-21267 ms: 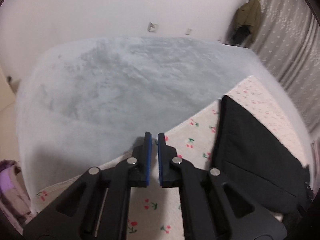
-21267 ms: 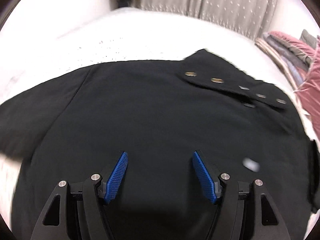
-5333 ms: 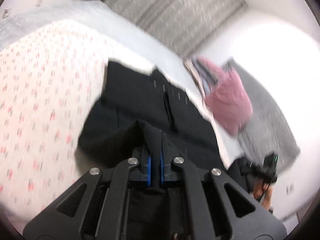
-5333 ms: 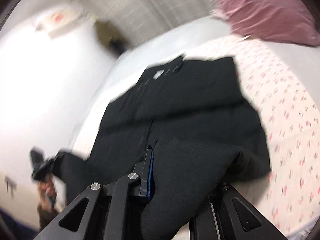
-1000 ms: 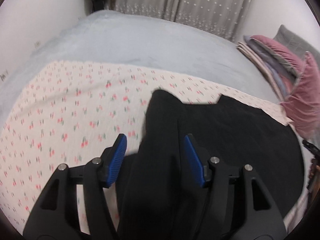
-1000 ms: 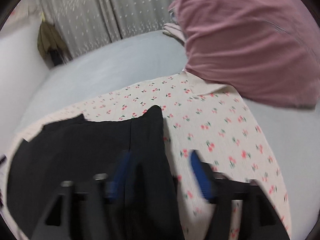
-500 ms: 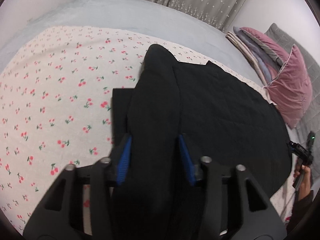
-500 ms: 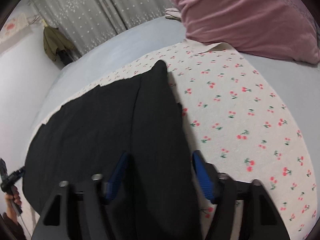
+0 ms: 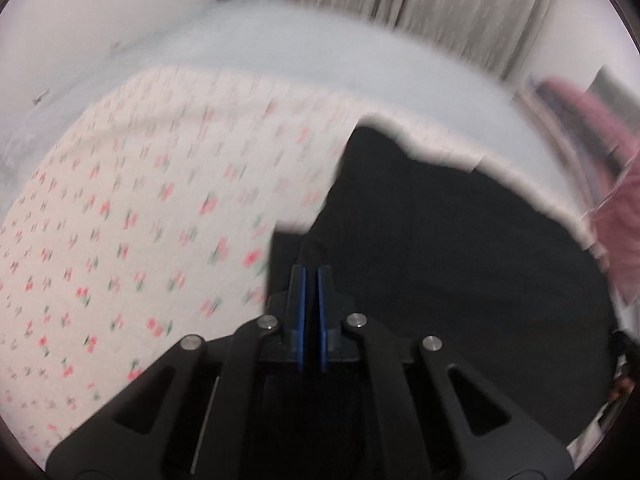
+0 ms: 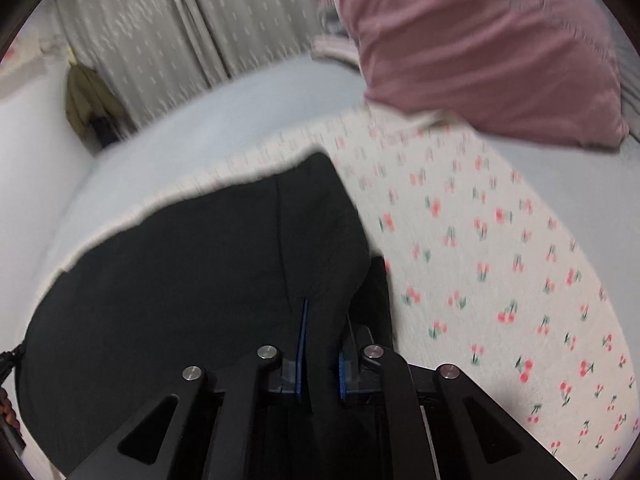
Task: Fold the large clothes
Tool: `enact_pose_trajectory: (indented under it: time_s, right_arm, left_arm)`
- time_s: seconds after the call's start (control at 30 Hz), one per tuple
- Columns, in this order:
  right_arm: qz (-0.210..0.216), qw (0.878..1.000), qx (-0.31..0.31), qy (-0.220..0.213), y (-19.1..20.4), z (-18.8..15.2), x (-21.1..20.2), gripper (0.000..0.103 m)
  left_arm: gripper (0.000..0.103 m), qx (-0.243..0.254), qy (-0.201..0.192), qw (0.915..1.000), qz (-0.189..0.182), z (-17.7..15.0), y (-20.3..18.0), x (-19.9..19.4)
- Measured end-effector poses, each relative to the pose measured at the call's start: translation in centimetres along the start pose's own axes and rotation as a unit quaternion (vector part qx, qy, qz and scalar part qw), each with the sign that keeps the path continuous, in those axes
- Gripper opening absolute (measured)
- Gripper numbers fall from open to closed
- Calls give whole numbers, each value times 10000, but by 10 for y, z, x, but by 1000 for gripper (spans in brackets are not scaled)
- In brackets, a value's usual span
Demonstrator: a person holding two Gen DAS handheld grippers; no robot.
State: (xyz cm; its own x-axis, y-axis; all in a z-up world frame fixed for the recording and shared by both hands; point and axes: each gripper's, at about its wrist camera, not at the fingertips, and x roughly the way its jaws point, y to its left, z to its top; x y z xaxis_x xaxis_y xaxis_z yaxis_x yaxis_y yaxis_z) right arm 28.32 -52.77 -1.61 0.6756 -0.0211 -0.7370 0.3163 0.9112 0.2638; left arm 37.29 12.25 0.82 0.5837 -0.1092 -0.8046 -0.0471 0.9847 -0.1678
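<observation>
A large black garment [image 9: 440, 260] lies spread on a cherry-print sheet [image 9: 140, 200]. In the left wrist view its near left edge rises into a fold. My left gripper [image 9: 311, 270] is shut on that fold, with only a thin strip of cloth between the blue pads. In the right wrist view the same garment [image 10: 180, 280] fills the lower left. My right gripper [image 10: 325, 316] has its jaws closing on a thick roll of cloth along the garment's right edge. The cloth fills the gap between the pads and hides the right pad's tip.
A pink pillow [image 10: 480, 48] lies at the far right of the bed, also the pillow [image 9: 616, 200] at the edge of the left view. A grey-blue blanket [image 9: 300, 52] lies beyond the sheet, with curtains [image 10: 160, 32] and a hanging olive jacket [image 10: 86, 96] behind.
Both grippers went from wide open around the garment's folded edges to closed on the cloth. Both views are now blurred, and the garment sits lower in them.
</observation>
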Motion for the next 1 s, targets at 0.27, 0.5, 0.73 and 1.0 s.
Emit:
enact_pose_trajectory:
  time_s: [0.27,0.5,0.73,1.0]
  right_arm:
    - [228,9991,336,-133,-24,-22,-60,70]
    - [646,9923,1052,7,-45,-57,-92,77]
    - [443,9833,1758,-168,-39,-100,-116,79]
    - [495,9695,2398,-70,-42,-153,-83,83]
  left_arm:
    - [73,556,-427,9970,-335,-28,21,-69]
    - [79,-471,-134,9925,-1116,-77,50,-90]
    - [79,-1335,236,9773,-1629,-137,40,-83]
    - [78,-2066,-13,9585,-1964,-156,41,-53]
